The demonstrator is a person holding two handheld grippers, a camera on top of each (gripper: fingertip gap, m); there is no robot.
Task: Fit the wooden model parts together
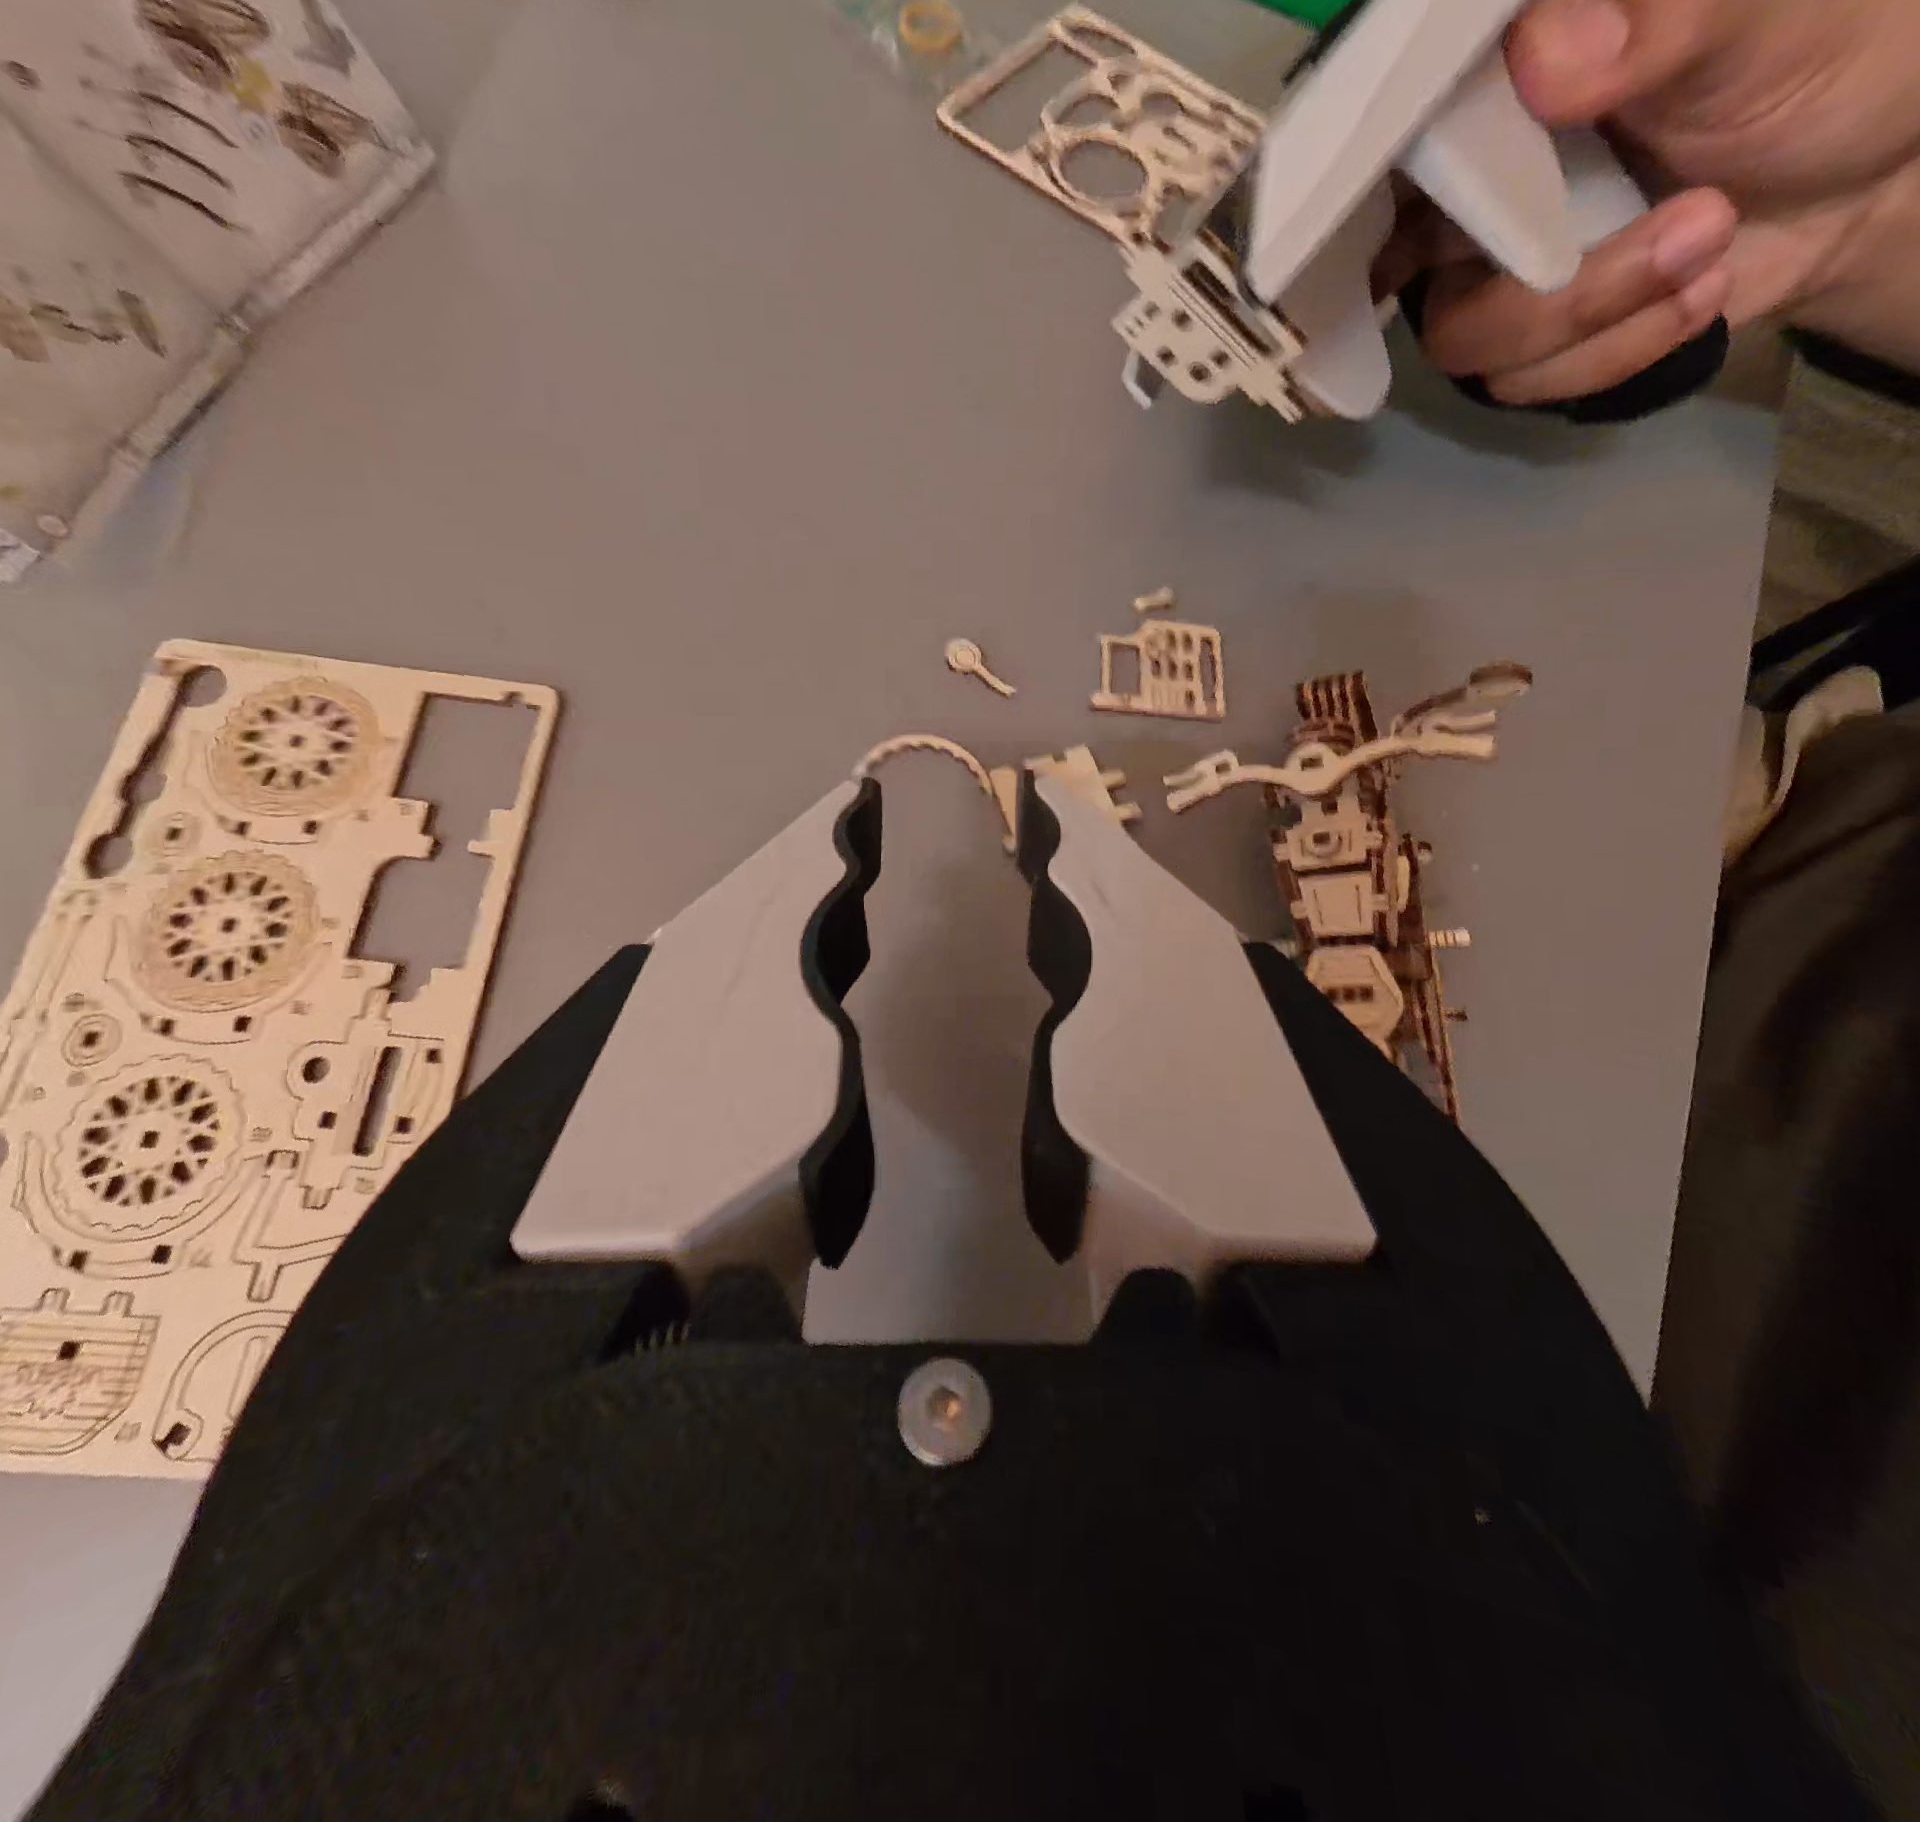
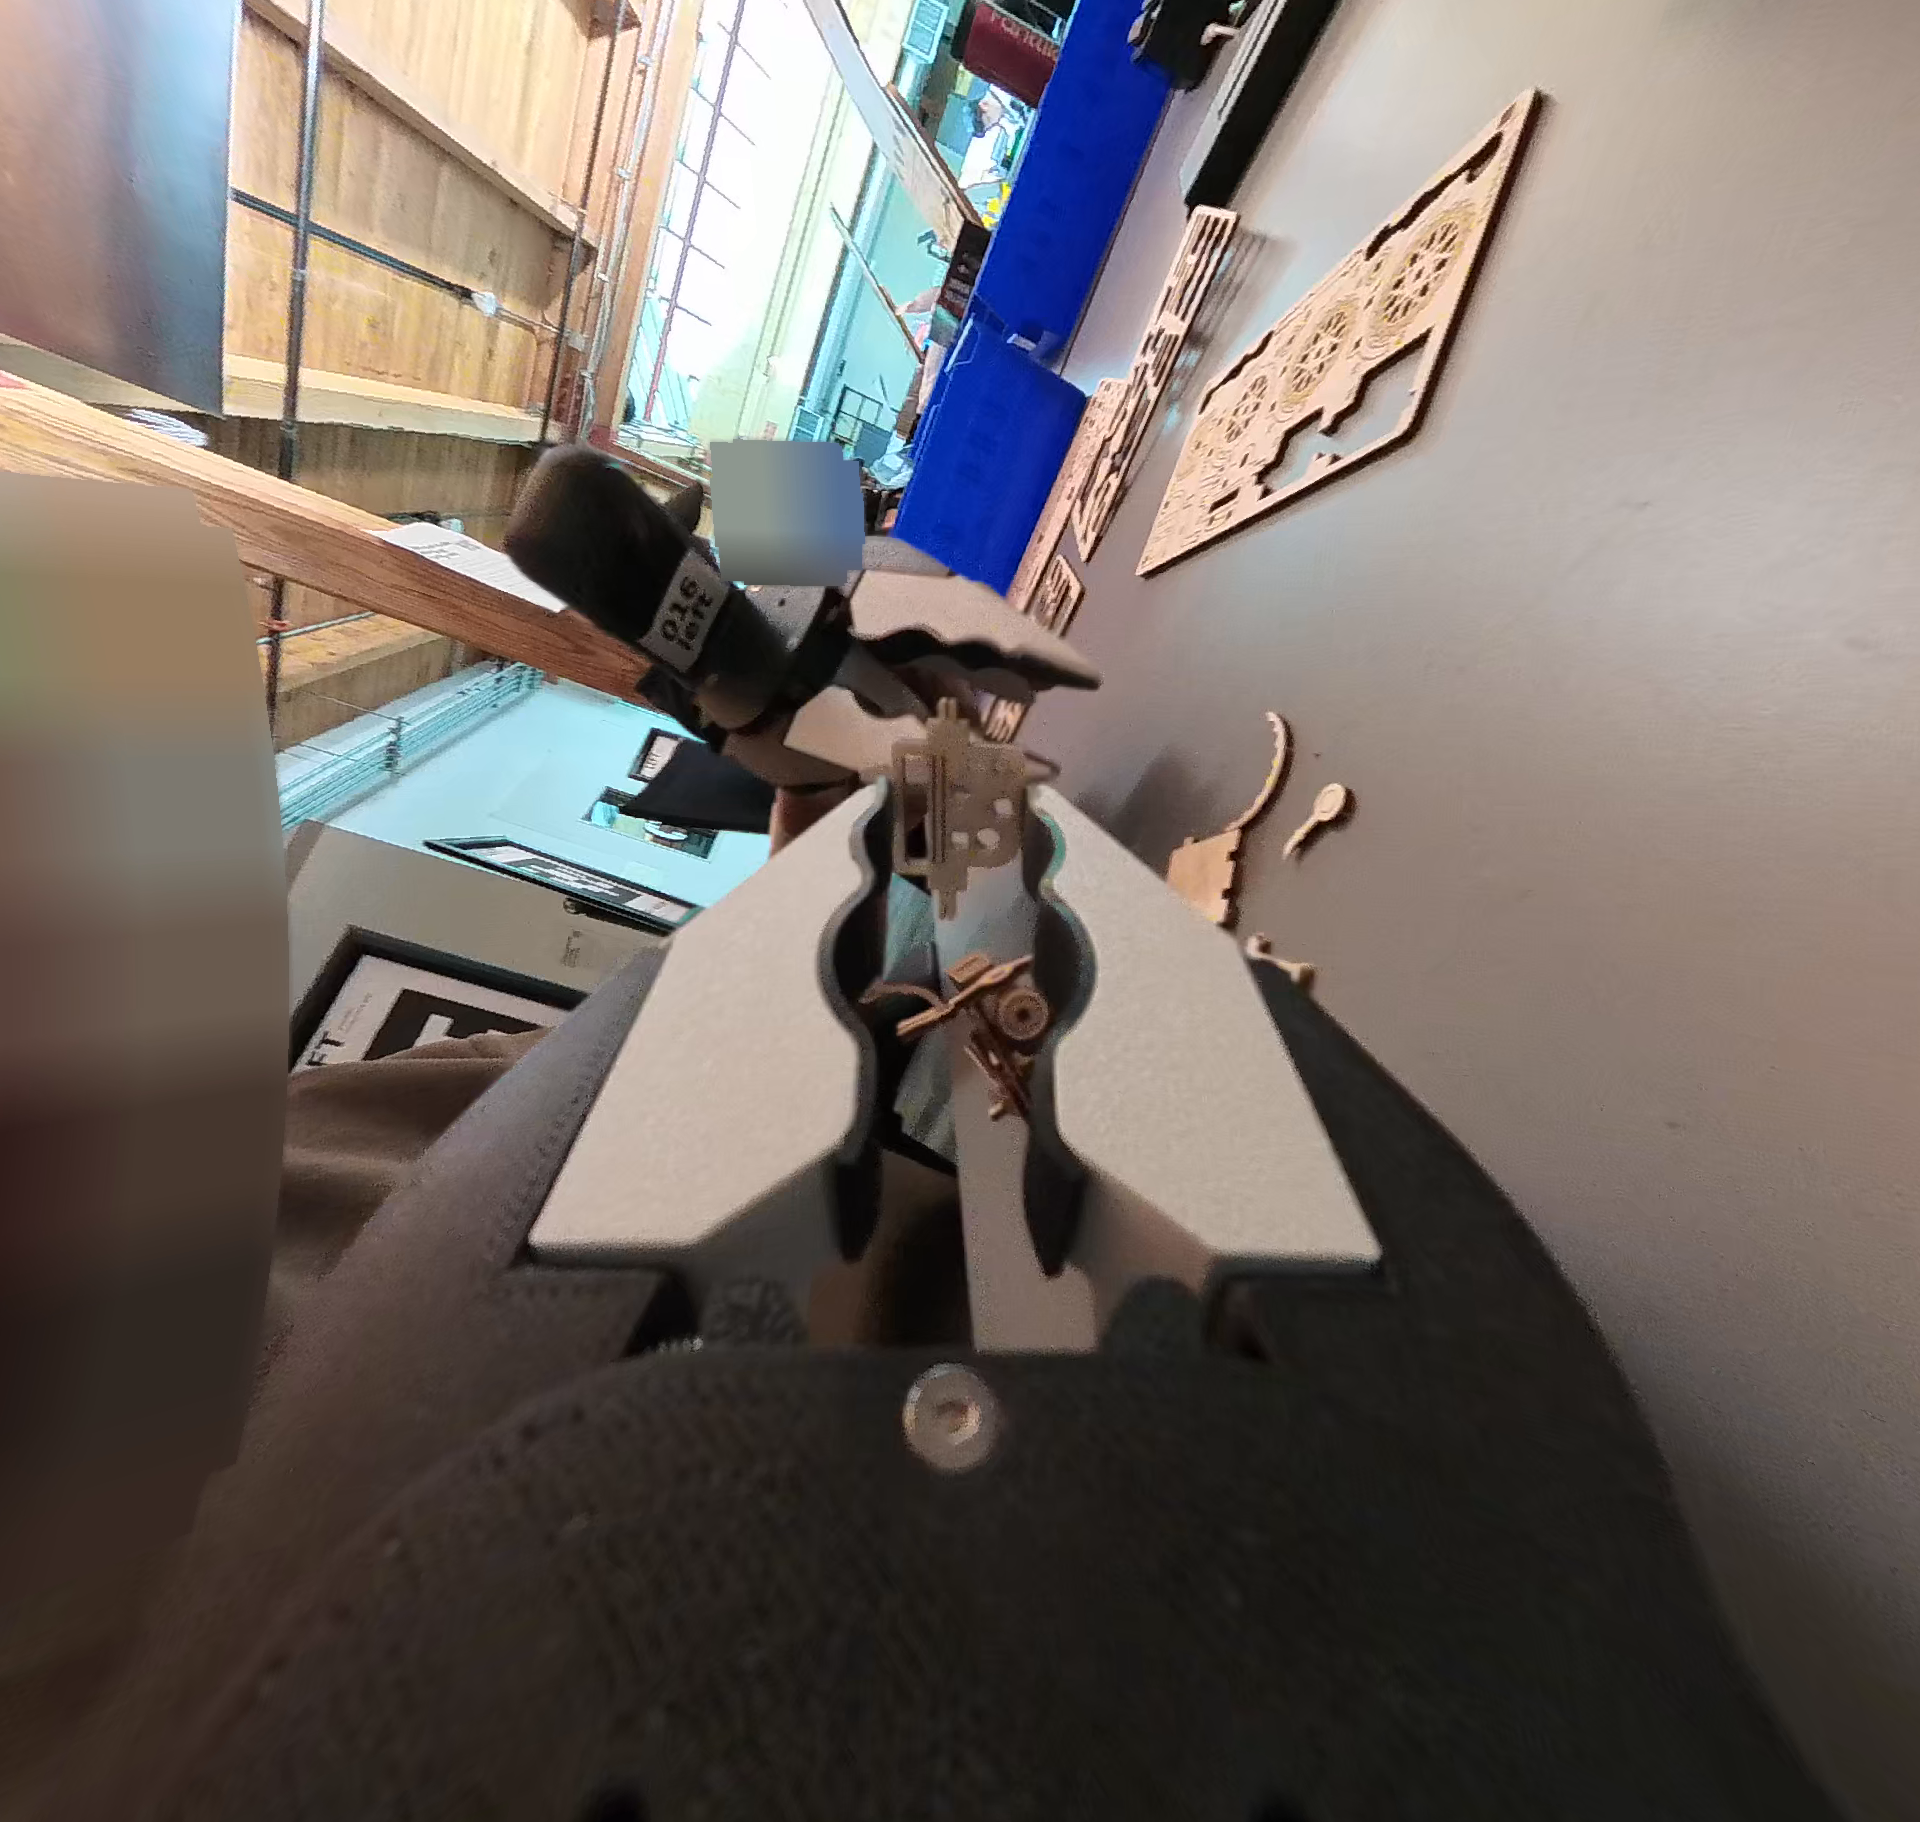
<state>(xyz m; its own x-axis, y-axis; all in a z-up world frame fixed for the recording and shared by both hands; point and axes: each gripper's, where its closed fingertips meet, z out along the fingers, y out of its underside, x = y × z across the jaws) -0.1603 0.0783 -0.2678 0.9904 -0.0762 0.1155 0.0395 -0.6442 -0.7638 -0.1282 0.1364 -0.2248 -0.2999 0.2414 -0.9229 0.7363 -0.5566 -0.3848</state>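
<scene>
My left gripper [image 1: 945, 785] is open and empty, low over the grey table [image 1: 675, 401]. Its tips frame a curved toothed wooden strip [image 1: 925, 746], with a small notched part [image 1: 1075, 780] beside it. A partly built wooden motorcycle [image 1: 1351, 899] lies just to the right. My right gripper [image 2: 956, 806] is shut on a small wooden block with holes [image 2: 961, 822] and holds it in the air. In the left wrist view that gripper [image 1: 1262, 318] and the block [image 1: 1195, 338] are at the upper right, held by a hand [image 1: 1714, 162]. The right wrist view is rolled sideways and shows the left gripper [image 2: 935, 692] beyond the block.
A cut sheet with wheel parts [image 1: 239, 1024] lies at the left. A small slotted panel [image 1: 1158, 671] and a spoon-shaped piece [image 1: 977, 663] lie ahead. A mostly emptied sheet frame [image 1: 1091, 120], a parts bag [image 1: 904, 6] and a booklet [image 1: 156, 162] lie farther back. The table edge [image 1: 1756, 733] runs along the right.
</scene>
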